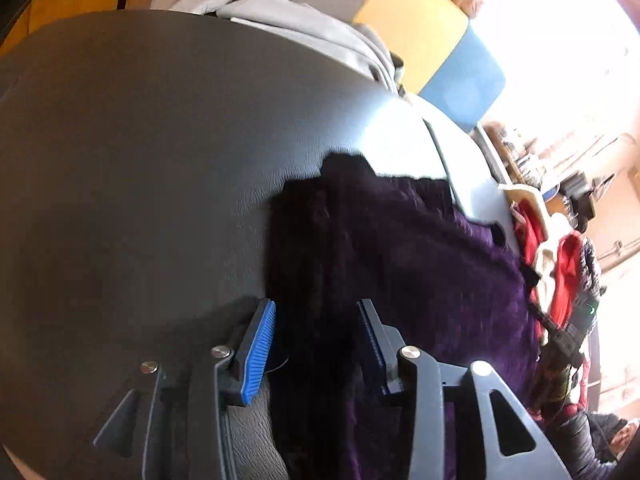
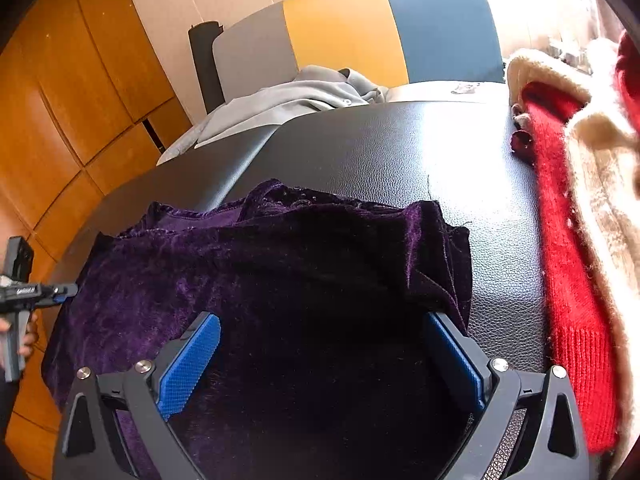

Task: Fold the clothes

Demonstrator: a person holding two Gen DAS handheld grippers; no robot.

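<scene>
A dark purple velvet garment (image 2: 248, 280) lies on the black leather table (image 2: 380, 148), its right side doubled over into a thick fold. My right gripper (image 2: 320, 344) hovers low over the garment's near part, jaws wide open, and the blue pads (image 2: 192, 364) press on nothing. In the left wrist view the same garment (image 1: 420, 248) spreads to the right. My left gripper (image 1: 316, 320) stands open over its left edge, with dark cloth lying between the pads but not pinched. A hand holds the left gripper (image 2: 64, 293) at the far left of the right wrist view.
A red and cream knit sweater (image 2: 568, 280) lies along the table's right side. A grey garment (image 2: 288, 100) is heaped at the back, in front of a grey, yellow and blue chair (image 2: 344, 28). Orange wooden cabinets (image 2: 80, 100) stand to the left. Bare leather (image 1: 140, 160) stretches left of the garment.
</scene>
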